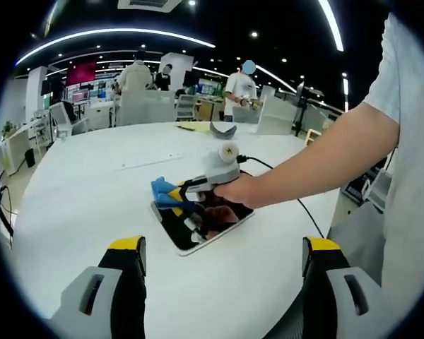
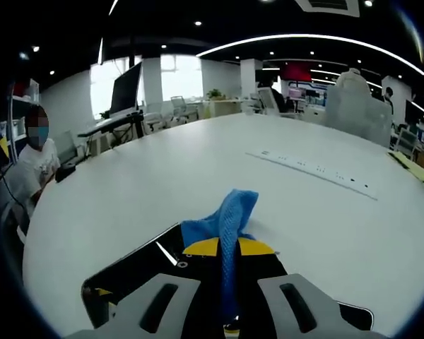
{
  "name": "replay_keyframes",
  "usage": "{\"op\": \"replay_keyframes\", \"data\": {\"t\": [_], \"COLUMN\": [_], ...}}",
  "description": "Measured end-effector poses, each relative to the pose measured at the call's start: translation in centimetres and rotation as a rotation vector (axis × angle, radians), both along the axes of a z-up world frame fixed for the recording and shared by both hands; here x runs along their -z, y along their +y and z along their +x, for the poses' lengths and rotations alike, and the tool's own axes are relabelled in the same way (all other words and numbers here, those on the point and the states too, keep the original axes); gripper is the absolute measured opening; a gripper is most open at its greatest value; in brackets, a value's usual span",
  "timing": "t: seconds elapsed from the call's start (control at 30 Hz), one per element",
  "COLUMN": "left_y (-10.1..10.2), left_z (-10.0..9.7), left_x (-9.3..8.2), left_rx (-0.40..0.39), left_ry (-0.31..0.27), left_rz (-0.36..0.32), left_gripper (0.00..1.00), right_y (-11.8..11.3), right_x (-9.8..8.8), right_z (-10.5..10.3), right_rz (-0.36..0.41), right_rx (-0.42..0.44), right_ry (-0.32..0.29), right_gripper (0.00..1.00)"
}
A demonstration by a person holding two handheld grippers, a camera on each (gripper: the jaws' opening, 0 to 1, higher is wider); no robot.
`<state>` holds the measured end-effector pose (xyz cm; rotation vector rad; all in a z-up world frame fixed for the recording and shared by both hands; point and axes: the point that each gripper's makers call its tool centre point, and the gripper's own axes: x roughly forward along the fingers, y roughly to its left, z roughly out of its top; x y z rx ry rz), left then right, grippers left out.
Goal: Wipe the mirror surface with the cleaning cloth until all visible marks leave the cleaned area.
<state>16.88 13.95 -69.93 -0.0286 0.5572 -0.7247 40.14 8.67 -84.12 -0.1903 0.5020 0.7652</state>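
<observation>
1. L gripper: nearest in left gripper view, jaws wide apart, nothing between them, hovering above table, short of the work.
2. R gripper: jaws closed tight on blue cleaning cloth, clamped w/ free end bunched ahead of tips. Seen from left gripper view, it's angled down onto the mirror.
3. Mirror: dark rectangular slab lying flat on table, cloth resting at its far-left corner. Marks too small to make out.
4. Person's hand: wrapped round R gripper.
5. Beyond: power strip, chairs, desks, other people.

Judgement: wipe step in hand. Keep cloth flat, press evenly, overlapping passes edge to edge; L gripper could steady mirror so it doesn't slide.
</observation>
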Motion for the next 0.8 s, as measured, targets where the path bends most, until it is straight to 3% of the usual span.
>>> {"op": "replay_keyframes", "data": {"t": [0.33,0.8], "left_y": [-1.1,-2.0], "left_z": [-0.4,-0.5], "left_x": [0.1,-0.5], "left_rx": [0.035,0.047], "left_ry": [-0.005,-0.021], "left_rz": [0.012,0.011], "left_gripper": [0.92,0.92], "right_y": [-3.3,-6.3], "right_x": [0.0,0.0], "right_z": [0.0,-1.2], "right_rz": [-0.027,-0.041], "right_rx": [0.051,0.093], "right_ry": [-0.013,-0.01], "right_gripper": [0.03,0.03]}}
